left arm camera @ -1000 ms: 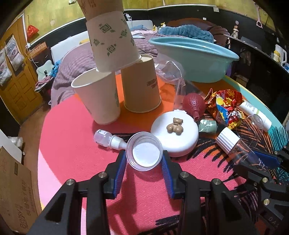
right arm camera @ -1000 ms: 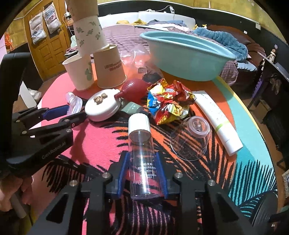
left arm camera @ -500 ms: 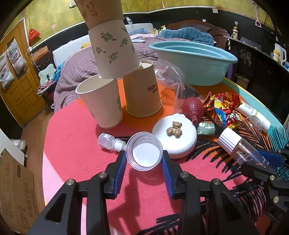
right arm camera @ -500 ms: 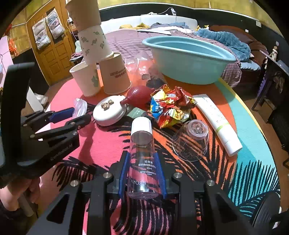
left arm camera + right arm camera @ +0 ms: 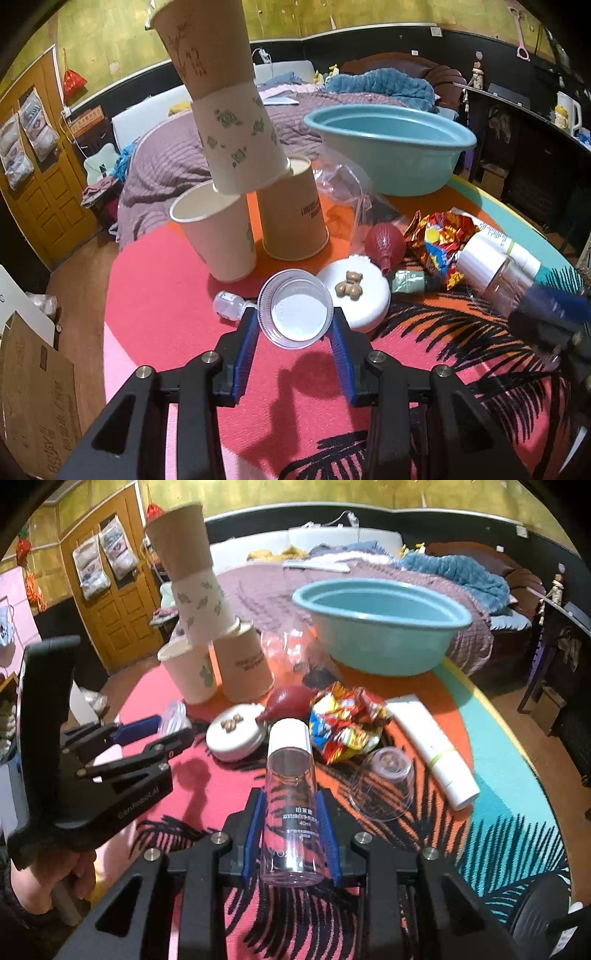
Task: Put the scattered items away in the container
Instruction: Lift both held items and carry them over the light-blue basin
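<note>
My left gripper (image 5: 295,326) is shut on a small clear plastic cup (image 5: 295,314) and holds it above the pink mat. My right gripper (image 5: 291,812) is shut on a clear bottle with a white cap (image 5: 290,786), lifted off the table. The teal basin (image 5: 391,147) stands at the far edge, also in the right wrist view (image 5: 380,627). On the table lie a white round case with a bear (image 5: 354,295), a red rubber bulb (image 5: 384,242), a crumpled snack wrapper (image 5: 347,720), a white tube (image 5: 432,746) and a clear cup (image 5: 384,786).
Stacked paper cups (image 5: 236,155) stand at the back left, near the basin. A small dropper bottle (image 5: 231,308) lies by the left gripper. A clear plastic bag (image 5: 347,184) lies before the basin. A bed lies behind the table.
Both grippers have risen with their loads. The clear cup and the bottle are now higher above the table, and the view has tilted up toward the basin.
</note>
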